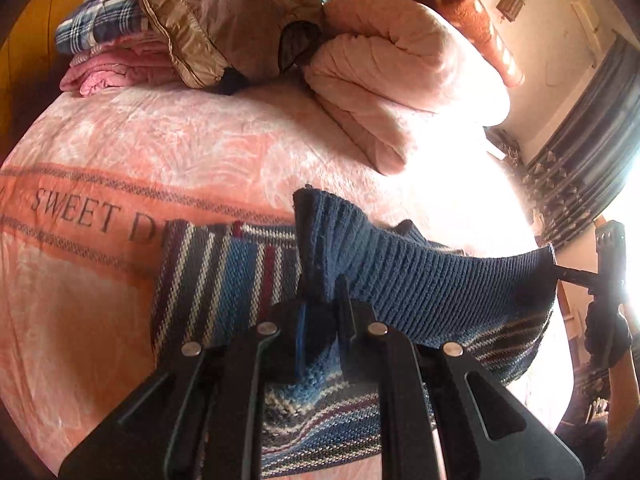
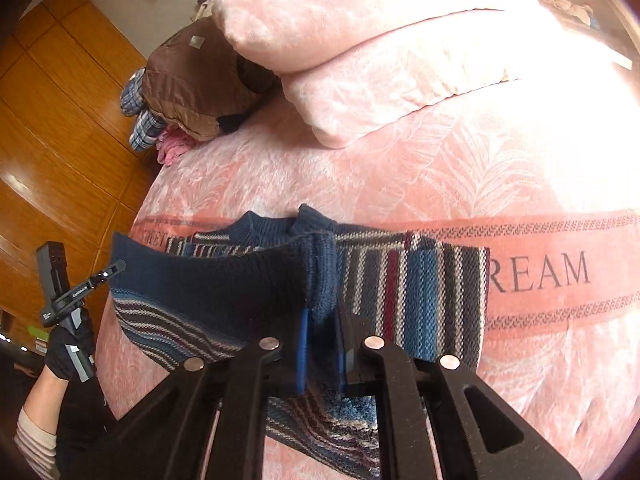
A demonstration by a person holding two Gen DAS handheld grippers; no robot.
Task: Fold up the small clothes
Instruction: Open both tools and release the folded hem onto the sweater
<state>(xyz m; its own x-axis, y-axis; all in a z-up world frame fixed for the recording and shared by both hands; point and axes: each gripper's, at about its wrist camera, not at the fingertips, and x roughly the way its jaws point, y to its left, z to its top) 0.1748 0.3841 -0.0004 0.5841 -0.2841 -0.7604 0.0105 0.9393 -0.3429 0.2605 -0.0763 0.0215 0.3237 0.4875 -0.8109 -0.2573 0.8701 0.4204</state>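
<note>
Nearest us, the left tool (image 1: 320, 312) and right tool (image 2: 324, 340) each pinch the ribbed hem of the striped sweater (image 2: 416, 292), lifted above the bed (image 2: 440, 168). We judge a fold midway; next, carry the hem toward the collar (image 2: 280, 226).

sweater (image 2: 416, 280): ribbed knit wool, matt | bedspread (image 2: 440, 168): plush cloth | wardrobe (image 2: 60, 120): glossy wood

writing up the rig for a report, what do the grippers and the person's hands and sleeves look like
Both grippers, left gripper and right gripper, are black linkage arms with silver rivets and blue pads inside the fingers. The left handle carries small white lettering. The hand wears a black glove, above a striped sleeve.
</note>
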